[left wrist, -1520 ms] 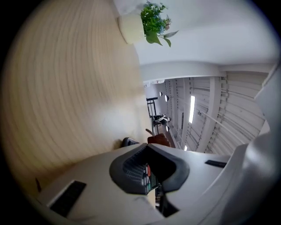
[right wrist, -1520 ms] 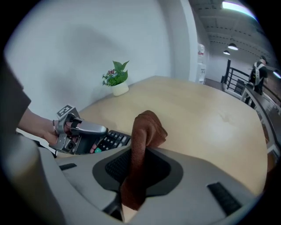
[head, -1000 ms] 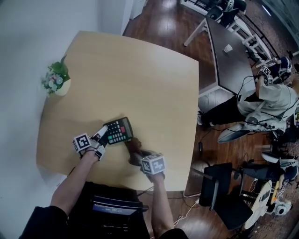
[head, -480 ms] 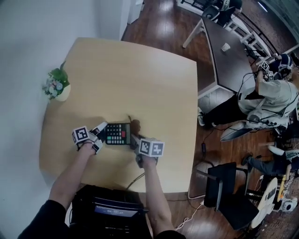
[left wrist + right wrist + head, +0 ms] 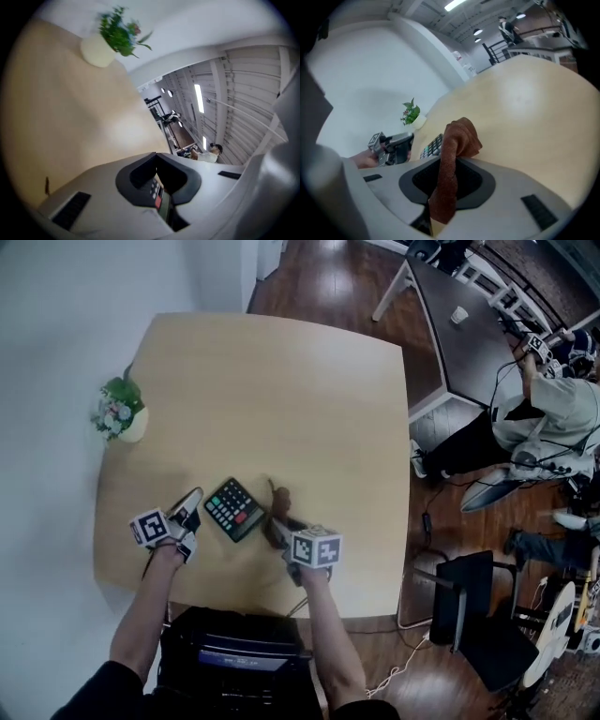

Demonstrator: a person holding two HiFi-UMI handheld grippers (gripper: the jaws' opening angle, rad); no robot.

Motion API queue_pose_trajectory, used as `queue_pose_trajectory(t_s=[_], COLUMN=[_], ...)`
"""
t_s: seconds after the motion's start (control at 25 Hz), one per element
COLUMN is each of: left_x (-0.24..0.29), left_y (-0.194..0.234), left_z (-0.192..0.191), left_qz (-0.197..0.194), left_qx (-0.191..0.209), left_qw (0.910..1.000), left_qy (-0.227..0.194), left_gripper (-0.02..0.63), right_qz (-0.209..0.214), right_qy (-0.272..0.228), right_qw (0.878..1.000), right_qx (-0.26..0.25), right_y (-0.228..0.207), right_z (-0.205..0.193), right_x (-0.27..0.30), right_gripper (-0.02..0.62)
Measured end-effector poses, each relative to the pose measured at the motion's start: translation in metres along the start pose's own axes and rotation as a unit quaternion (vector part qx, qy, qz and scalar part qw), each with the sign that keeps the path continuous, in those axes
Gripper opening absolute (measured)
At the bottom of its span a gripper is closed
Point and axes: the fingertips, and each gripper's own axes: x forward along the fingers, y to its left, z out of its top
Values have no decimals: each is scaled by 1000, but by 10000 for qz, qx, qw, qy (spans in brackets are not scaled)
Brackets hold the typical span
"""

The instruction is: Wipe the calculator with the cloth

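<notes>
The calculator (image 5: 235,508) lies flat on the tan counter (image 5: 281,381), turned so one corner points at the person. L claw (image 5: 192,499) is just left of the calc., w/ its tip close to the calc.'s left corner. Its 2 jaws are shut tight w/ nothing in them. In its own view the calc.'s buttons show past the tips. R claw (image 5: 280,524) is just right of the calc. & is clamped on the brown cloth (image 5: 451,159). The cloth sticks out of the jaws in a bunched lump, right by the calc.'s right edge. Can't tell if cloth & calc. touch. A small plant pot (image 5: 122,413) sits well away from the calc., up & to the left, at the counter's edge by the white wall (image 5: 56,324).
</notes>
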Motion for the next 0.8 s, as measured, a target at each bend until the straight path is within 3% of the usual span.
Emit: queue_pose_trajectory(t_s=[0.08,0.16,0.24,0.32,0.44,0.6,0.8], left_x=[-18,-14,-4,3,17,39,17], left_y=[13,13,10,11,11,2,1], left_z=[-36,-66,-78,-73,-55,-27,-57], left_qz=[199,81,-59,-141,-233,-911,-816], left_qx=[-570,-1100,-1351,-1504,-1529,-1281,-1102], left_qw=[9981,9937,9904,9872,9861,9869,9905], left_qy=[-140,-193,-291,-511,-614,-348,25], left_gripper=[-3,-3,-3,-3,-3,-5,-5], right_qz=[158,336,401,389,436,489,59], right_qy=[143,445,631,600,528,440,417], right_qw=[9984,9949,9934,9959,9976,9978,9977], right_qx=[-519,-845,-865,-563,-123,14,-531], right_y=[1,8,14,19,31,31,-3], right_z=[22,30,27,20,-3,-14,45], right_x=[12,24,32,31,22,16,32], right_gripper=[83,83,83,81,81,81,81])
